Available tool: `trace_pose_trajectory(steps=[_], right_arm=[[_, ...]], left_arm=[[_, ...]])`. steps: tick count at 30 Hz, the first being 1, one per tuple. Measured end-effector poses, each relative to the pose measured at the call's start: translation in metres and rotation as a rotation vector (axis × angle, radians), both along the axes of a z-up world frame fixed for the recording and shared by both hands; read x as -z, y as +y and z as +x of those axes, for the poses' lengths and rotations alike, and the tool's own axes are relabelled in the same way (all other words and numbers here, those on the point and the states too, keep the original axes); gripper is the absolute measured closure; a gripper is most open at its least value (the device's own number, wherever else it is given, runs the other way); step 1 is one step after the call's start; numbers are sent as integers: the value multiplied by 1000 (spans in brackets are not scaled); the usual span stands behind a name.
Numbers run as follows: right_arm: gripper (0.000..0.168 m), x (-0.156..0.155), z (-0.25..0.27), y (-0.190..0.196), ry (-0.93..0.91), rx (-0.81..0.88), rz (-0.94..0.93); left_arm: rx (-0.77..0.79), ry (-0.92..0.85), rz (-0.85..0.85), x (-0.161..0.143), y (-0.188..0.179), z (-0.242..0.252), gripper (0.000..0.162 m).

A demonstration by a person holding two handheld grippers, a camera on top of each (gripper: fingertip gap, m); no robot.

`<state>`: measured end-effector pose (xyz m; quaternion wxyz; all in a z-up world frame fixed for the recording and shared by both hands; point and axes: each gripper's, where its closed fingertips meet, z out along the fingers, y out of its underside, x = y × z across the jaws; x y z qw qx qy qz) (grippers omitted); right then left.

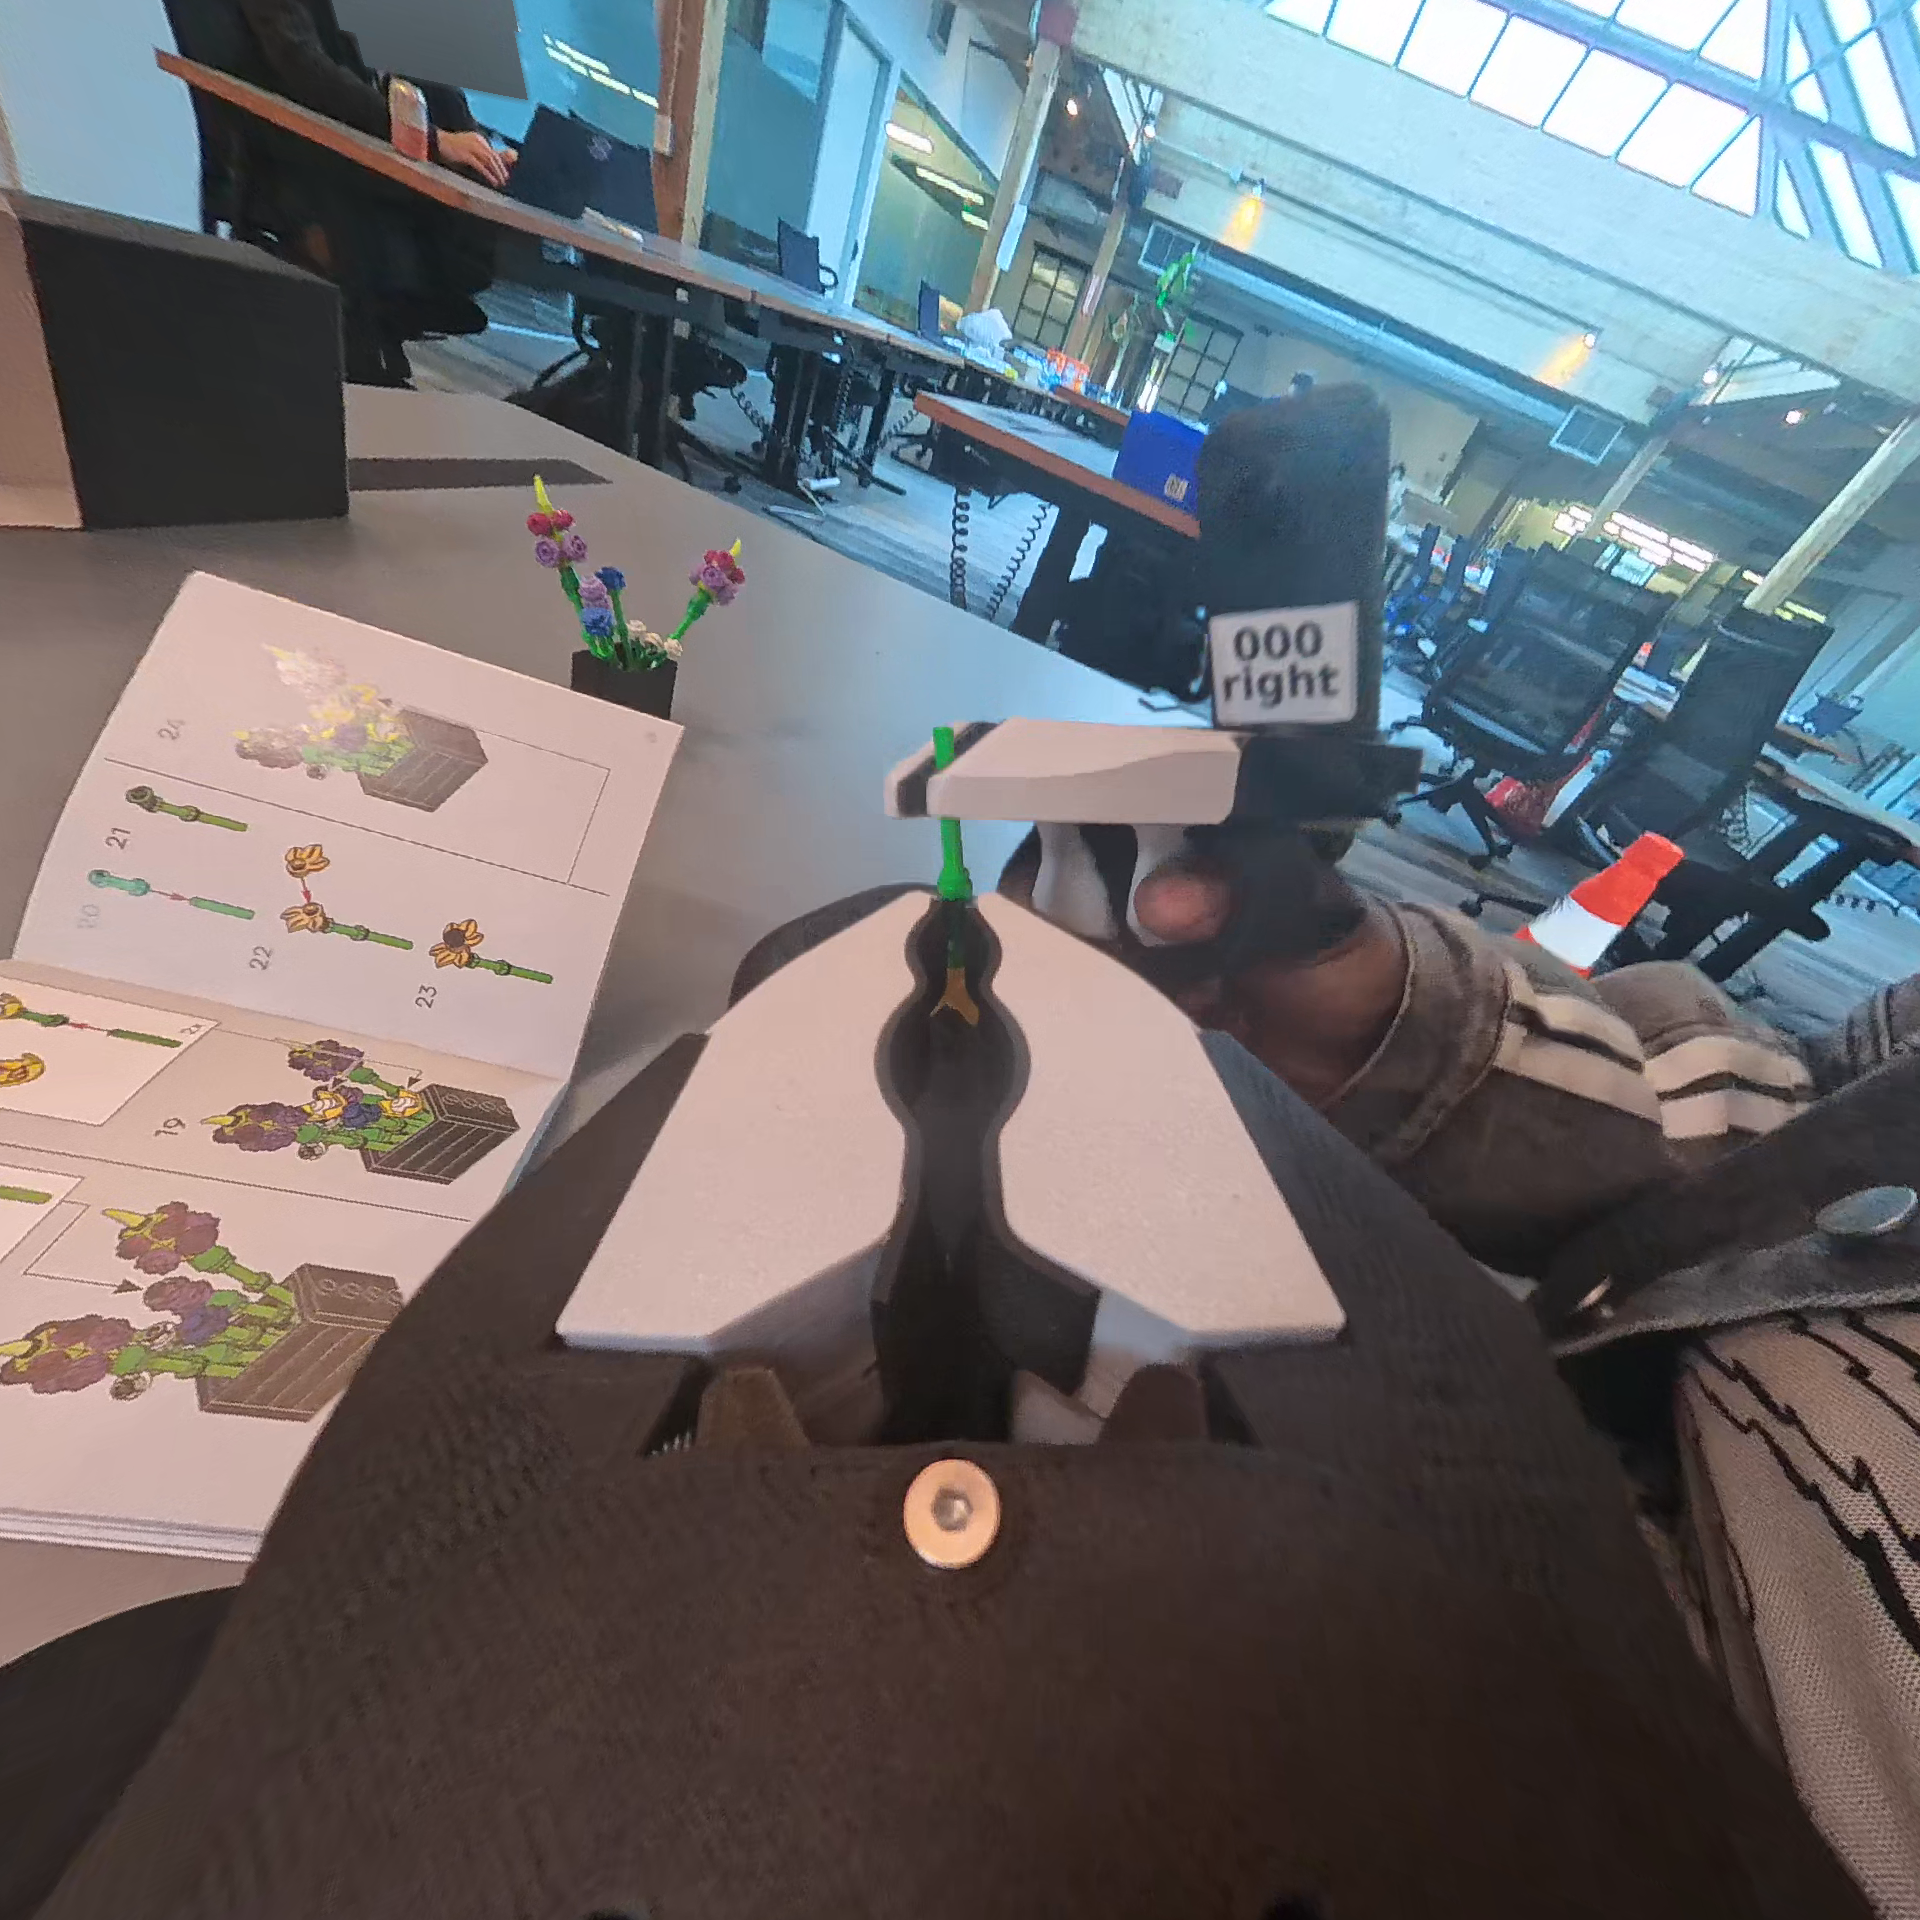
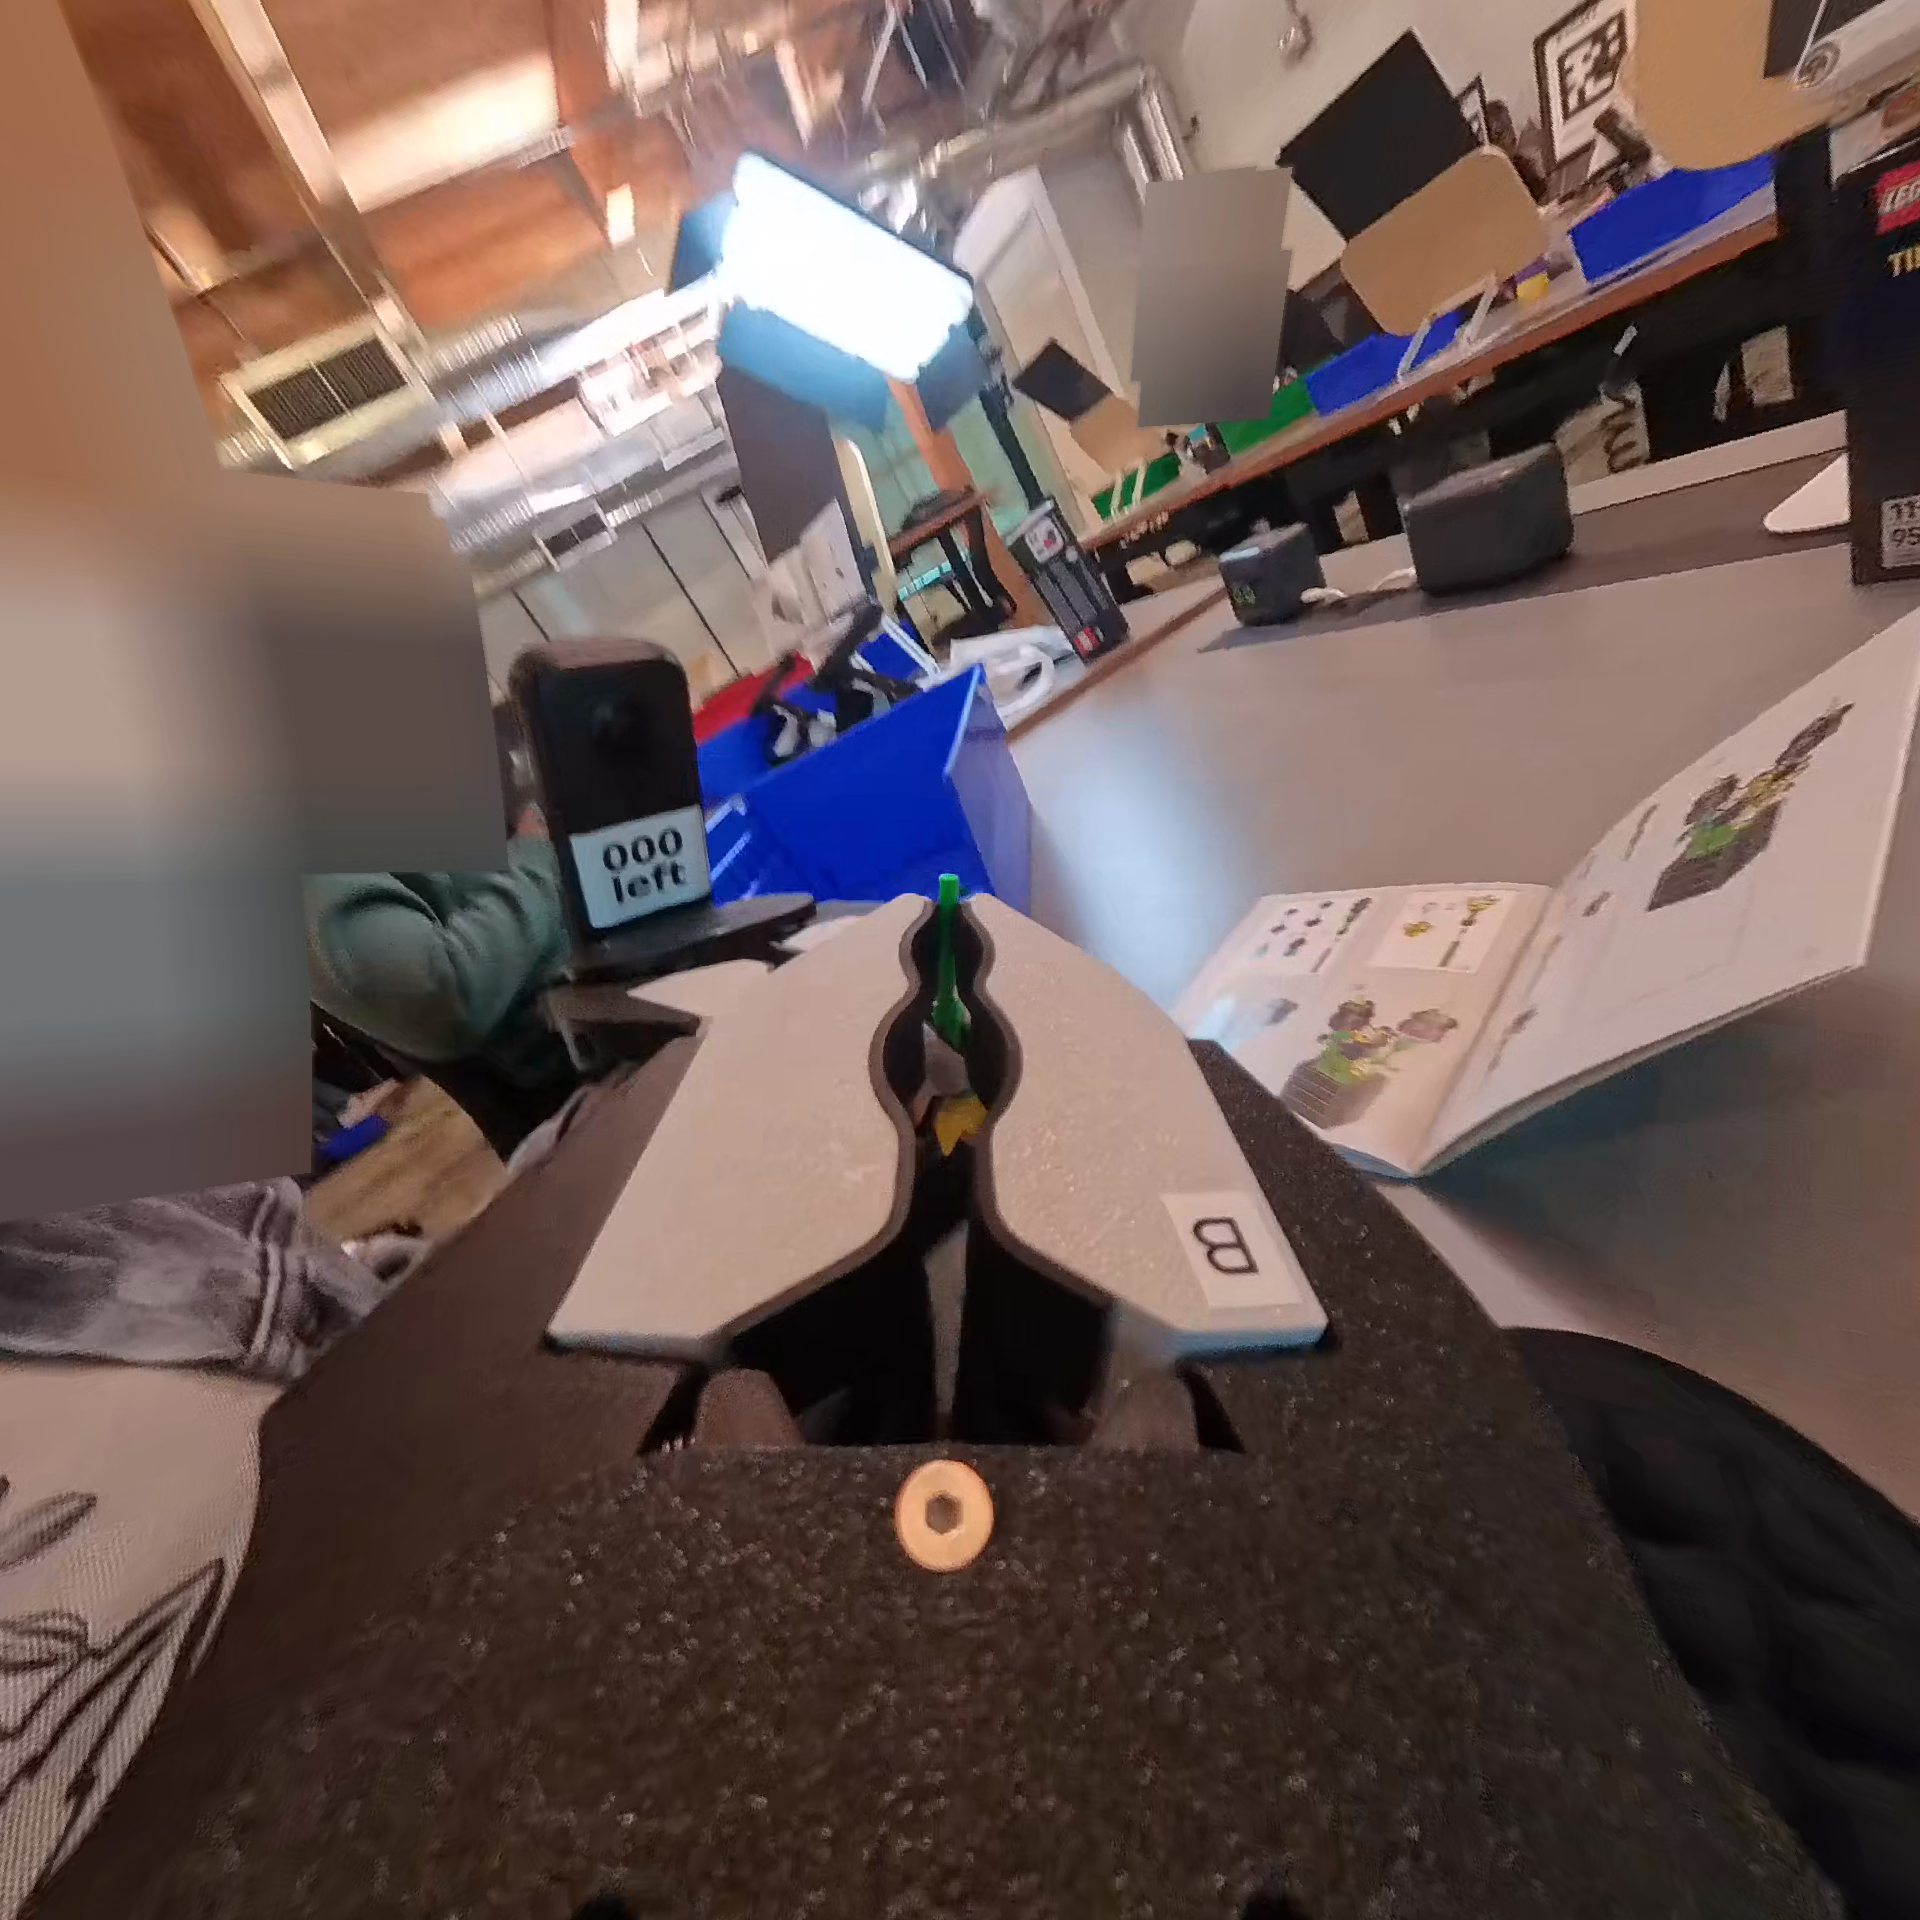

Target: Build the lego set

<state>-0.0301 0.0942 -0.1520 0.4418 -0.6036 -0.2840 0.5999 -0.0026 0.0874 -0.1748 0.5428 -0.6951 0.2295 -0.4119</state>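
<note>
Left wrist view: the fingers [image 1: 790, 1164] of the left gripper [image 1: 951, 914] are drawn narrow, their tips pinched on the lower end of a thin green stem [image 1: 948, 831]; a small yellow piece [image 1: 954, 1003] sits on the stem in the hollow behind the tips. The right gripper [image 1: 940, 779] crosses from the right, held in a hand [image 1: 1226, 914], and its white fingers clamp the same stem higher up, so the part is held in the air between the two tools, above the near edge of the grey table [image 1: 831, 623]. An open instruction booklet [image 1: 343, 935] lies to the left, and a finished cluster of flowers in a black pot [image 1: 623, 623] stands beyond it. Right wrist view: the right gripper [image 2: 948, 914] shows its fingers nearly together on the stem [image 2: 948, 977], whose tip pokes just past them; the yellow piece [image 2: 958, 1120] lies in the hollow behind. The booklet [image 2: 1507, 997] rests to the right. The stem looks very light, thin, smooth and probably easy to bend or snap; best gripped close to its joint, pushing straight along its length.
</note>
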Motion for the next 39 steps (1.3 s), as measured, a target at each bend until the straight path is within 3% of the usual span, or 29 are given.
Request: trace_pose_trajectory(steps=[1,5,39], right_arm=[[166,2,2,0,-23,-8,5],[166,8,7,-1,-17,-35,-61],[165,26,10,-3,-197,-4,6]], left_arm=[[8,14,-5,2,-1,2,161],[24,53,-24,8,-1,6,161],[65,90,-88,20,-2,10,162]])
